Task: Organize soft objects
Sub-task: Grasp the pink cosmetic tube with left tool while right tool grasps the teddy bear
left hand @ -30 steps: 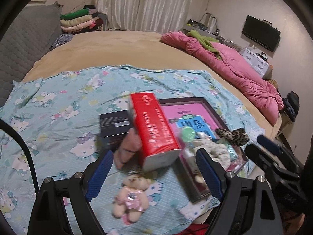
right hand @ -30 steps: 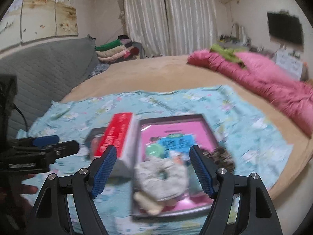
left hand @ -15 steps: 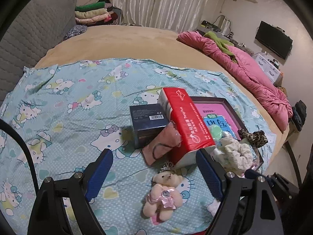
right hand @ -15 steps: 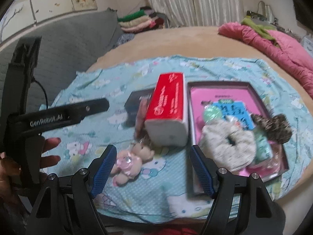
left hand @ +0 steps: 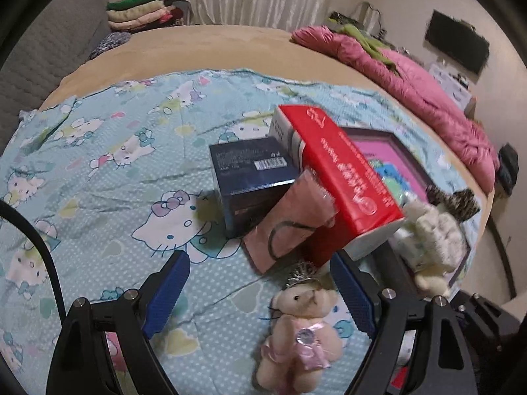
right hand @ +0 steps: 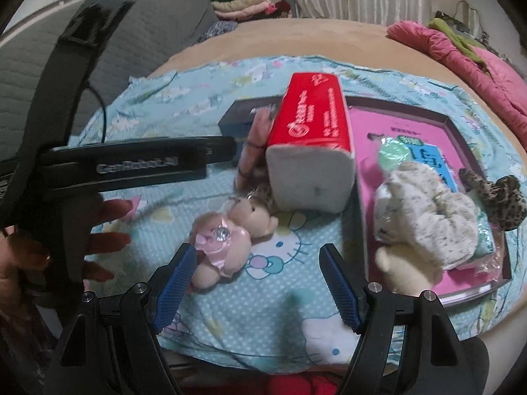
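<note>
A: Where is the bear (left hand: 298, 335) lying?

B: On the sheet (left hand: 98, 177), loose, just in front of the red tissue pack (left hand: 342, 177) and left of the tray (right hand: 461, 121). The scrunchies (right hand: 428, 210) are already in the tray.

A: Which gripper is nearer it?

B: Hard to split them. In the left wrist view the bear sits between the jaws of the left gripper (left hand: 260, 293), toward the right jaw. In the right wrist view it lies up against the left jaw of the right gripper (right hand: 257, 283), mostly outside the gap. I judge the left better lined up.

A: Both apart?

B: Yes, both wide, nothing between the pads in contact.

A: The bear's long axis?

B: From the left gripper it runs head away, feet toward the camera, along the fingers, so the jaws would close across its body. From the right it lies slantwise, head up and right.

A: So the next move?

B: Probably the left drops a little and shifts right to centre on it.
</note>
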Demonstrator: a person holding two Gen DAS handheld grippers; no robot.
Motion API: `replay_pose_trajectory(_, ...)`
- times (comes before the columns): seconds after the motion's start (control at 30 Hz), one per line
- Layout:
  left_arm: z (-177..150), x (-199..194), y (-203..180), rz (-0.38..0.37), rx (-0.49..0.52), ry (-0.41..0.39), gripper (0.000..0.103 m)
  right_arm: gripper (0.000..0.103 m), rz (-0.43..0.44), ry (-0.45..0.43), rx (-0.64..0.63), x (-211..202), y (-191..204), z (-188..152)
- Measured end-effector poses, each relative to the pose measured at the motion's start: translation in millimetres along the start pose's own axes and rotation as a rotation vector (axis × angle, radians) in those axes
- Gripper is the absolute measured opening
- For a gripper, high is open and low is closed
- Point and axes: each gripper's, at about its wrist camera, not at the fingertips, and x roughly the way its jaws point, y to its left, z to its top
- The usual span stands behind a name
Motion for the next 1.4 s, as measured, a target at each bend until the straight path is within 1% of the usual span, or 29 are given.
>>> replay_pose_trajectory(0.23, 3.8, 25.3, 1.4, 0.003, 0.019, 0.029, 0.087, 0.078, -0.003, 0.036, -0.001, 17.9, 1.0, -1.5)
replay_pose_trajectory(0.33, 6.3, 31.5, 1.2, 0.003, 0.029, 0.030, 0.087, 0.078, 0.001, 0.055, 0.023, 26.2, -0.1, -0.6)
replay_pose_trajectory(0.47, 8.3, 36.5, -1.0, -0.020, 0.051, 0.024, 0.085, 0.078, 0.013, 0.078, 0.056, 38.2, 0.5, 0.1)
replay_pose_trajectory(0.53, 8.8, 38.8, -1.4, -0.033, 0.062, 0.022, 0.079, 0.078, 0.023, 0.090, 0.074, 45.3, 0.6, 1.3)
replay_pose_trajectory(0.67, 8.9, 44.3, -2.5, -0.053, 0.085, 0.025, 0.073, 0.078, 0.029, 0.106, 0.105, 59.5, 0.3, 2.0)
replay_pose_trajectory(0.73, 9.6, 48.9, -1.9, -0.058, 0.098, 0.035, 0.069, 0.078, 0.033, 0.122, 0.127, 66.4, -0.7, 1.5)
replay_pose_trajectory(0.8, 10.1, 51.5, -1.3, -0.074, 0.098, 0.038, 0.066, 0.078, 0.032, 0.130, 0.140, 72.6, -1.0, 2.2)
replay_pose_trajectory(0.9, 10.7, 55.3, 1.3, -0.105, 0.085, 0.045, 0.058, 0.078, 0.031, 0.124, 0.138, 79.5, 1.2, 6.0)
replay_pose_trajectory(0.97, 11.4, 56.5, 2.3, -0.120, 0.079, 0.045, 0.054, 0.078, 0.027, 0.120, 0.125, 83.7, 4.7, 8.9)
replay_pose_trajectory(1.03, 11.5, 56.5, 2.1, -0.129, 0.083, 0.040, 0.046, 0.078, 0.032, 0.110, 0.122, 86.9, 7.8, 9.7)
replay_pose_trajectory(1.07, 11.6, 56.3, 2.0, -0.126, 0.092, 0.036, 0.044, 0.078, 0.037, 0.102, 0.126, 88.2, 8.6, 10.6)
replay_pose_trajectory(1.1, 11.6, 56.6, 2.7, -0.128, 0.093, 0.037, 0.039, 0.078, 0.045, 0.096, 0.133, 89.2, 8.5, 10.7)
replay_pose_trajectory(1.13, 11.6, 57.1, 3.6, -0.132, 0.093, 0.041, 0.032, 0.079, 0.062, 0.090, 0.143, 90.9, 7.2, 11.0)
replay_pose_trajectory(1.2, 11.8, 59.6, 6.2, -0.148, 0.085, 0.054, 0.031, 0.078, 0.077, 0.081, 0.144, 91.9, 6.8, 10.7)
replay_pose_trajectory(1.27, 11.2, 60.4, 7.2, -0.152, 0.088, 0.052, 0.029, 0.069, 0.102, 0.067, 0.113, 92.2, 13.0, 11.7)
replay_pose_trajectory(1.33, 10.6, 61.1, 7.4, -0.151, 0.093, 0.053, 0.028, 0.043, 0.127, 0.065, 0.078, 93.7, 20.2, 14.1)
replay_pose_trajectory(1.37, 11.3, 61.1, 9.1, -0.156, 0.079, 0.053, 0.028, 0.038, 0.129, 0.069, 0.055, 94.3, 24.3, 13.7)
replay_pose_trajectory(1.4, 11.5, 60.7, 10.7, -0.165, 0.067, 0.052, 0.028, 0.038, 0.122, 0.064, 0.040, 93.7, 26.4, 13.0)
